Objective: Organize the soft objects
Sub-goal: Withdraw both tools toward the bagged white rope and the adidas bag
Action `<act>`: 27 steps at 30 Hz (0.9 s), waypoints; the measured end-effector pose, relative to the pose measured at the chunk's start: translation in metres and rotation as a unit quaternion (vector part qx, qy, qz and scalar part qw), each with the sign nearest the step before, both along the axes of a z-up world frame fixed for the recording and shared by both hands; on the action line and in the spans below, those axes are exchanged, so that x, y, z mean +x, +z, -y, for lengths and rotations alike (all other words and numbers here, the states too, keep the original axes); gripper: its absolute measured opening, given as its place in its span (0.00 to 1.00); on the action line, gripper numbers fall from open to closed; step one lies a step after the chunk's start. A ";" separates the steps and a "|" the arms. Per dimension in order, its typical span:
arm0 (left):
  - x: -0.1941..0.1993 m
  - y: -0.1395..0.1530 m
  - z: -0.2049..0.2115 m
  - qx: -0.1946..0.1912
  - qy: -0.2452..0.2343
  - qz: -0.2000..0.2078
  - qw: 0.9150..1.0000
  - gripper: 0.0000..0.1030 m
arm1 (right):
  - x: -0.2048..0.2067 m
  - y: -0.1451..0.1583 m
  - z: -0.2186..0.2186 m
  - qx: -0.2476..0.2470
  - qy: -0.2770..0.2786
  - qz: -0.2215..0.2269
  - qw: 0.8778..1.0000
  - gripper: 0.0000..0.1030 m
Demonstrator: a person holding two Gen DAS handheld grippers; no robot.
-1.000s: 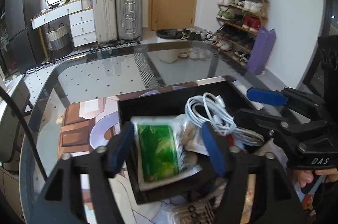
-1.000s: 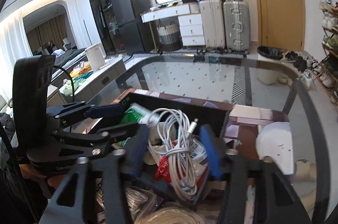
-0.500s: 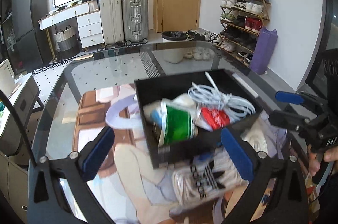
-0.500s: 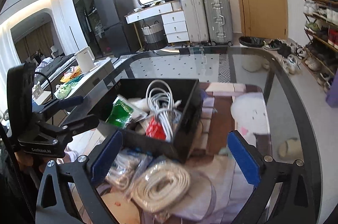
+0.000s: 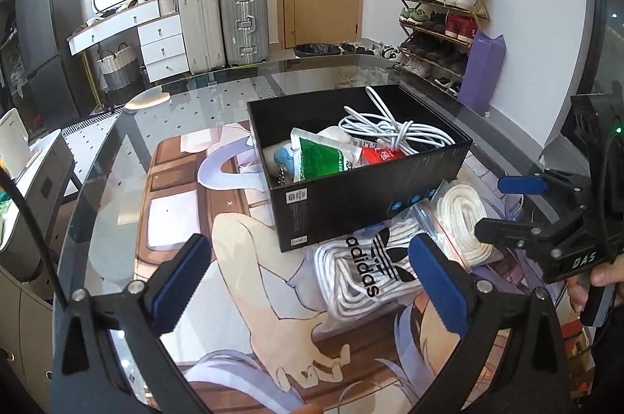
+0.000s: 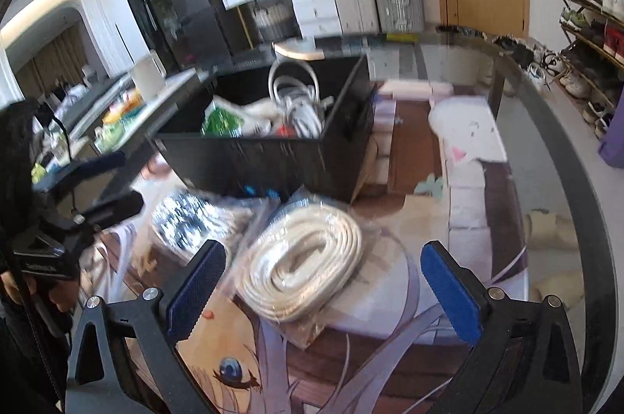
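A black box (image 5: pixel 362 195) (image 6: pixel 273 156) stands on the printed mat and holds a white cable coil (image 5: pixel 390 129), a green packet (image 5: pixel 319 156) and a red packet (image 5: pixel 376 154). In front of it lie an Adidas bag of white laces (image 5: pixel 362 281) (image 6: pixel 195 215) and a clear bag with a cream rope coil (image 5: pixel 464 222) (image 6: pixel 308 269). My left gripper (image 5: pixel 308 281) is open and empty, just short of the Adidas bag. My right gripper (image 6: pixel 321 289) is open and empty, above the rope bag.
The glass table (image 5: pixel 183 105) carries an anime mat (image 5: pixel 187 203). Its curved edge runs along the right (image 6: pixel 565 148). Suitcases (image 5: pixel 222 20), a dresser and a shoe rack (image 5: pixel 440 16) stand beyond the table.
Both grippers have opened wide and pulled back from the box. The box, held between them before, now rests on the mat, and the two bags in front of it have come into view.
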State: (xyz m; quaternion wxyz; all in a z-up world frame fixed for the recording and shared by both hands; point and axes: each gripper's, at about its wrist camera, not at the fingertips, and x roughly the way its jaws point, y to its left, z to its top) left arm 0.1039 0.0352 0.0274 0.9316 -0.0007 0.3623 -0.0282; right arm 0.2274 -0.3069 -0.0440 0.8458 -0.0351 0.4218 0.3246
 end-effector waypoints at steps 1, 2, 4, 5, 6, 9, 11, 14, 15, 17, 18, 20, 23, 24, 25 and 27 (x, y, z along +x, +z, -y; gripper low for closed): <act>0.000 0.000 0.000 0.001 -0.001 0.000 1.000 0.99 | -0.001 -0.001 -0.003 -0.007 -0.001 0.005 1.000 0.99; -0.001 -0.001 0.001 0.001 -0.002 -0.001 1.000 0.99 | -0.002 -0.001 -0.005 -0.010 0.000 0.007 1.000 0.99; 0.000 -0.002 0.001 -0.001 -0.003 -0.005 1.000 0.99 | -0.003 -0.004 -0.010 -0.016 0.008 0.002 1.000 0.99; 0.001 -0.003 0.001 -0.001 -0.002 -0.007 1.000 0.99 | -0.003 -0.005 -0.011 -0.020 0.008 0.004 1.000 0.99; 0.000 -0.005 0.001 0.000 -0.002 -0.009 1.000 0.99 | -0.004 -0.007 -0.013 -0.026 0.007 0.005 1.000 0.99; 0.002 -0.009 0.000 0.004 0.001 -0.020 1.000 0.99 | -0.004 -0.012 -0.017 -0.048 0.003 0.008 0.999 0.99; 0.003 -0.011 -0.003 0.002 0.001 -0.023 1.000 0.99 | -0.003 -0.013 -0.016 -0.048 0.001 0.006 0.999 0.99; 0.004 -0.012 -0.004 0.001 0.002 -0.025 1.000 0.99 | 0.001 -0.014 -0.012 -0.053 -0.011 0.009 0.999 0.99; 0.004 -0.013 -0.004 0.001 -0.001 -0.028 1.000 0.99 | 0.003 -0.015 -0.010 -0.055 -0.016 0.007 0.998 0.99; 0.004 -0.016 -0.003 0.003 -0.004 -0.033 0.999 0.99 | 0.007 -0.018 -0.010 -0.060 -0.022 0.000 0.998 0.99; 0.005 -0.017 -0.001 0.006 -0.006 -0.036 0.999 0.99 | 0.008 -0.020 -0.010 -0.061 -0.020 -0.003 0.998 0.99; 0.005 -0.019 0.001 0.010 -0.010 -0.039 0.999 0.99 | 0.007 -0.020 -0.014 -0.062 -0.012 -0.004 0.998 0.99; 0.005 -0.021 0.005 0.013 -0.016 -0.043 0.999 0.99 | 0.003 -0.021 -0.025 -0.073 0.005 0.001 0.997 0.99; 0.005 -0.021 0.006 0.014 -0.018 -0.044 0.999 0.99 | 0.001 -0.021 -0.028 -0.075 0.010 0.001 0.997 0.99; 0.005 -0.022 0.006 0.015 -0.019 -0.045 0.999 0.99 | 0.000 -0.023 -0.032 -0.077 0.016 0.000 0.997 0.99; 0.005 -0.023 0.008 0.017 -0.023 -0.047 0.998 0.99 | -0.001 -0.026 -0.040 -0.083 0.024 -0.001 0.996 0.99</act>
